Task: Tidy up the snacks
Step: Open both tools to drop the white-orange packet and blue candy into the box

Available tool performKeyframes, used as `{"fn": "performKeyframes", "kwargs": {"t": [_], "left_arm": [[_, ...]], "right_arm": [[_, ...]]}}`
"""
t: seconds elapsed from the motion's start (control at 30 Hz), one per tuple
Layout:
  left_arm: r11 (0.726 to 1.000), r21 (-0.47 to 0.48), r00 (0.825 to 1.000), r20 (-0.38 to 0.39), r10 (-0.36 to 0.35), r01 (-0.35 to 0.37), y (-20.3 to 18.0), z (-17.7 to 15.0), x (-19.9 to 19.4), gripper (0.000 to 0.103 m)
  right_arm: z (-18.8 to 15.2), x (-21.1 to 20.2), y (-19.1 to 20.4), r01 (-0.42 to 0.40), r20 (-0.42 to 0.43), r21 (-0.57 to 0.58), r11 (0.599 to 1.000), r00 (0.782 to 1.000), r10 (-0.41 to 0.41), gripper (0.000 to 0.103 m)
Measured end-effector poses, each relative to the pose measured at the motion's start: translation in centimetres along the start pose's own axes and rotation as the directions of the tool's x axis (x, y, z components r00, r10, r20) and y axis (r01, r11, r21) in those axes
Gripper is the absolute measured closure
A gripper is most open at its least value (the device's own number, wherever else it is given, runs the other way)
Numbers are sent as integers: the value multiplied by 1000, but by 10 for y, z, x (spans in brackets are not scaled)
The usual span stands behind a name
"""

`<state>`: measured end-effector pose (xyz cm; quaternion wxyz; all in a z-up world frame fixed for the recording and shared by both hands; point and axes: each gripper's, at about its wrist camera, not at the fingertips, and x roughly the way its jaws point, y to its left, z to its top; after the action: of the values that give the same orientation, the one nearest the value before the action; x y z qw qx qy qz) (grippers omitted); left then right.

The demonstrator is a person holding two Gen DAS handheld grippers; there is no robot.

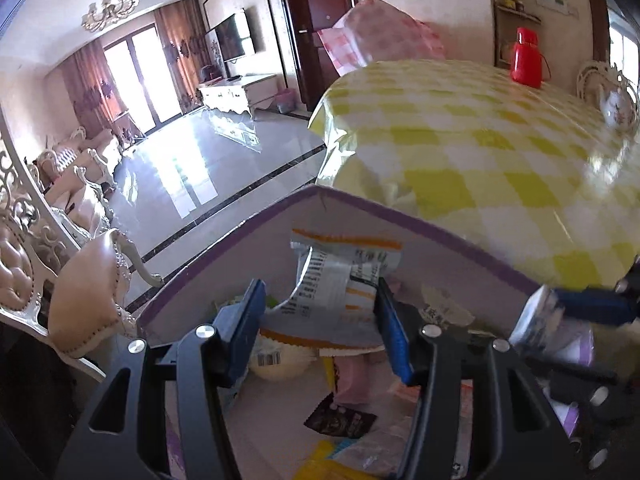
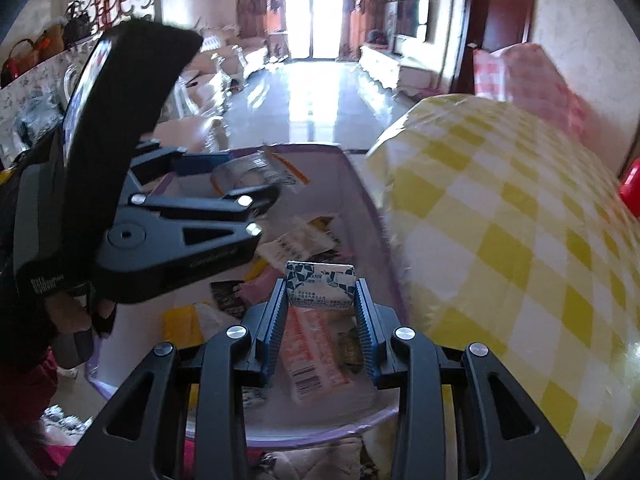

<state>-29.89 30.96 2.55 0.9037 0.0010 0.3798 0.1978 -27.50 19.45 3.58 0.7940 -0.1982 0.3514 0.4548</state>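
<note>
A white bin with a purple rim (image 1: 440,236) (image 2: 372,204) stands beside the table and holds several snack packets. My left gripper (image 1: 320,308) is shut on a white and orange snack packet (image 1: 340,280) over the bin; it also shows in the right wrist view (image 2: 240,176) with the packet (image 2: 256,172). My right gripper (image 2: 320,296) is shut on a small white and blue candy packet (image 2: 320,284) above the bin, and shows at the right of the left wrist view (image 1: 560,312). Loose packets (image 2: 308,344) lie in the bin.
A table with a yellow checked cloth (image 1: 480,140) (image 2: 500,220) is to the right of the bin. A red flask (image 1: 528,58) and a floral teapot (image 1: 616,104) stand on it. An ornate chair (image 1: 88,280) is on the left. A pink checked chair cover (image 1: 380,32) is behind the table.
</note>
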Motion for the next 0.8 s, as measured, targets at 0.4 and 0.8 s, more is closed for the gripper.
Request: {"fn": "performKeyframes", "kwargs": {"t": [0.4, 0.8], "left_arm": [[974, -175, 973, 156, 171, -144, 27, 16, -47, 1], [971, -241, 989, -144, -28, -8, 25, 9, -14, 1]], "right_arm": [[23, -15, 5, 7, -124, 22, 1000, 992, -4, 17], [16, -10, -4, 207, -193, 78, 975, 963, -189, 17]]}}
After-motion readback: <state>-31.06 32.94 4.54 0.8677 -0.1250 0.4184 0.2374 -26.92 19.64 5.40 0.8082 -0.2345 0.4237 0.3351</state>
